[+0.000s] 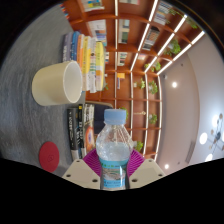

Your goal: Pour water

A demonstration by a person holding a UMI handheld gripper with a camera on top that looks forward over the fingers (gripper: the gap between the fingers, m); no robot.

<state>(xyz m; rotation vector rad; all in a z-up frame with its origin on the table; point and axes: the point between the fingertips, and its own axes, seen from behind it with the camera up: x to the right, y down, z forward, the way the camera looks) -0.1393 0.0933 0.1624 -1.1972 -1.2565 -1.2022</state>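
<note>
A clear plastic water bottle (114,150) with a pale blue cap and a blue label stands between my fingers, and both magenta pads (92,160) press on its sides. My gripper (113,170) is shut on it. The whole view is rolled to one side, so the bottle is being held tilted with the gripper. A cream mug (57,83) with its open mouth facing me sits on the grey table (25,70), beyond the fingers and up to the left of the bottle's cap. The cap is still on the bottle.
A row of books (85,60) stands behind the mug, and dark books (80,125) lie just past the bottle. A red round object (49,154) lies on the table left of my fingers. Wooden shelving (135,60) and ceiling lights fill the background.
</note>
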